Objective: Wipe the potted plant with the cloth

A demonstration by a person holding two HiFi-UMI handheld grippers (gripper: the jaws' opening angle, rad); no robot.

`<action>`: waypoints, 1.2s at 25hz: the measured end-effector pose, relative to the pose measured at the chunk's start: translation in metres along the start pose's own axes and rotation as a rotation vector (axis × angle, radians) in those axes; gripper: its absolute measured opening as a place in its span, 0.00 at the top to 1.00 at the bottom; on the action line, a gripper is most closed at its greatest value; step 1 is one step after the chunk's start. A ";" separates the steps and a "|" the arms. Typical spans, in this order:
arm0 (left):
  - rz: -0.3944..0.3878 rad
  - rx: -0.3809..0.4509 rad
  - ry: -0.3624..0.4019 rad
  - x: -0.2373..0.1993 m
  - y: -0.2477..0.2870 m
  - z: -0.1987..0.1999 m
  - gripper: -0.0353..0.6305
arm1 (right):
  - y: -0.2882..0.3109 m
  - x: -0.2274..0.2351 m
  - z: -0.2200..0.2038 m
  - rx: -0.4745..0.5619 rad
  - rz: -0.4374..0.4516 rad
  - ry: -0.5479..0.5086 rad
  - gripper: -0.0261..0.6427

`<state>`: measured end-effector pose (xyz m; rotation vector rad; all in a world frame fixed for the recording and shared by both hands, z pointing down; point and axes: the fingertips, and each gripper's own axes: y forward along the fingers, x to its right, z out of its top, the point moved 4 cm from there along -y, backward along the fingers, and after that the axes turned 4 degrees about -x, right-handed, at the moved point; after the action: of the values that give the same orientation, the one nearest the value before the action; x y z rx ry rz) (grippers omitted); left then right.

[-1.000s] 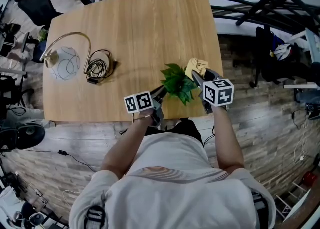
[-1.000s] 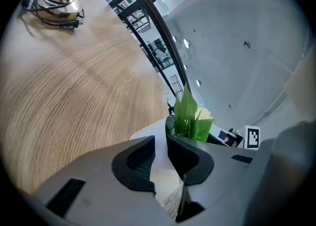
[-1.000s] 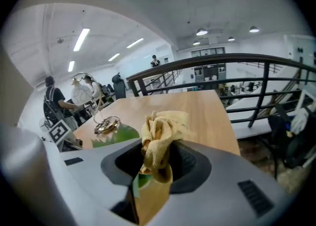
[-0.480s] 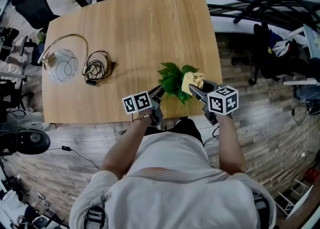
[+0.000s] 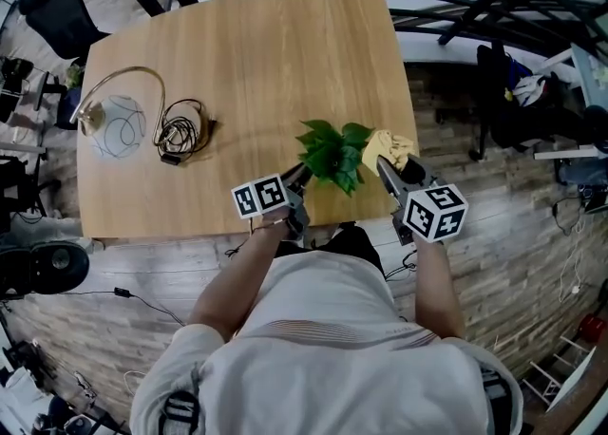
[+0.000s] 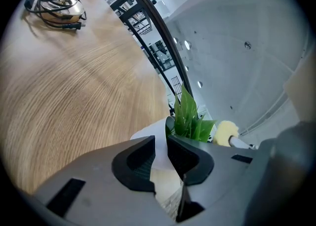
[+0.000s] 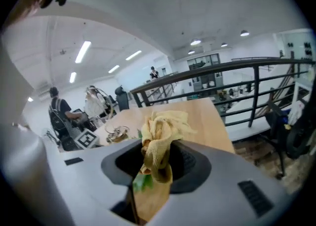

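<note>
the tabletop (image 5: 256, 63) is mostly bare wood, with a lamp (image 5: 119, 122) and a coil of cable (image 5: 186, 129) towards its left edge. the plant (image 5: 331, 152) stands close to the near edge, towards the near right corner. my left tool (image 5: 302, 175) reaches in from the near edge and is pinched on the rim of the white pot (image 6: 157, 140), the wall caught between its pads, keeping the thing steady. my right tool (image 5: 389, 167) is clamped on the yellow cloth (image 5: 390, 145), which sticks out of it in a bunched wad.

half a second ago that wad lay right on the leaves. now i have drawn it off to the right and up, so it hangs just beside the foliage, out past the right edge of the tabletop, touching nothing as far as i can see. i read that as the end of one stroke. the leaves on the left side probably still want a pass, so my guess is the cloth goes back in next.
</note>
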<state>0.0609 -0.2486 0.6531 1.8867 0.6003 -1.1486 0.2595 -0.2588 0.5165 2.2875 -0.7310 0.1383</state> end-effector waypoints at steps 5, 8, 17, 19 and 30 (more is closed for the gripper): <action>0.005 0.003 0.001 0.000 0.000 0.000 0.83 | 0.022 -0.057 -0.019 -0.078 0.232 0.081 0.68; 0.005 -0.001 0.004 0.001 0.000 0.001 0.83 | 0.037 -0.060 -0.053 -0.155 0.176 0.088 0.68; -0.013 -0.023 0.005 -0.002 0.001 0.000 0.83 | 0.012 0.005 -0.093 -0.190 -0.080 0.151 0.68; -0.017 -0.028 0.005 -0.002 0.001 0.000 0.83 | 0.004 0.009 -0.081 -0.160 -0.134 0.123 0.68; -0.036 -0.048 0.007 -0.001 0.003 0.001 0.82 | 0.068 -0.095 -0.012 -0.159 0.171 -0.189 0.68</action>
<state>0.0624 -0.2510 0.6551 1.8464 0.6624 -1.1414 0.1443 -0.2465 0.5381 2.1038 -0.9993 -0.0566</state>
